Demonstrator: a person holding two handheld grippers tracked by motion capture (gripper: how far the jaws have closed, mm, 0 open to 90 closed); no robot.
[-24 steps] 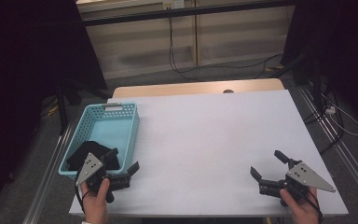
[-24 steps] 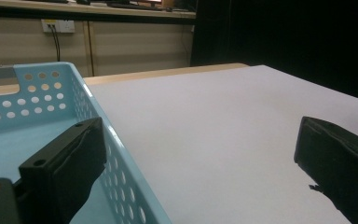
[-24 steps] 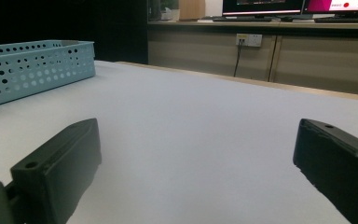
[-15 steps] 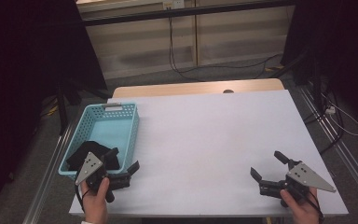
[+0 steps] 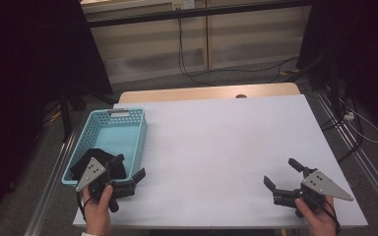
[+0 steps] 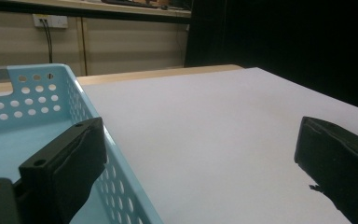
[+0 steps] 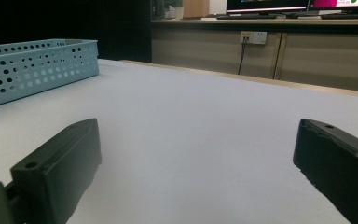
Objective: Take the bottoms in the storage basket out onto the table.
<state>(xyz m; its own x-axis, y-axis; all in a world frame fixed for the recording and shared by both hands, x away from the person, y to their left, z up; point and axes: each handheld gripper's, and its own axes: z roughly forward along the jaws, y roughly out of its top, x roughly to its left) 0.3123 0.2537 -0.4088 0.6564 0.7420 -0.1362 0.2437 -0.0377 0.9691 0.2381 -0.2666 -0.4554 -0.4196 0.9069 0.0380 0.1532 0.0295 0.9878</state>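
Change: nothing has moved since the earlier frames; both tools and the basket sit where they were.
Left tool: the left tool (image 5: pixel 130 172) stands wide with nothing between its jaws, one jaw over the basket's near corner, the other over bare desk.
Right tool: the right tool (image 5: pixel 283 175) is also wide and empty, low above the white desk (image 5: pixel 226 142) near its front right corner.
Task thing: the light blue perforated plastic basket (image 5: pixel 140 132) sits at the desk's left edge; a black, soft-looking item (image 5: pixel 87 156) lies in its near end, just beside the left tool. What it is I cannot tell.
Step in hand: likely reaching for the black item. To do it well, lift the left tool over the basket's wall, tip the jaws down into it, and close on the item alone, clear of the rim.
Hand pose: the left hand (image 5: pixel 98 209) grips from below, tool roughly level, pointing right and forward; the right hand (image 5: pixel 317 216) holds its tool level, pointing left.
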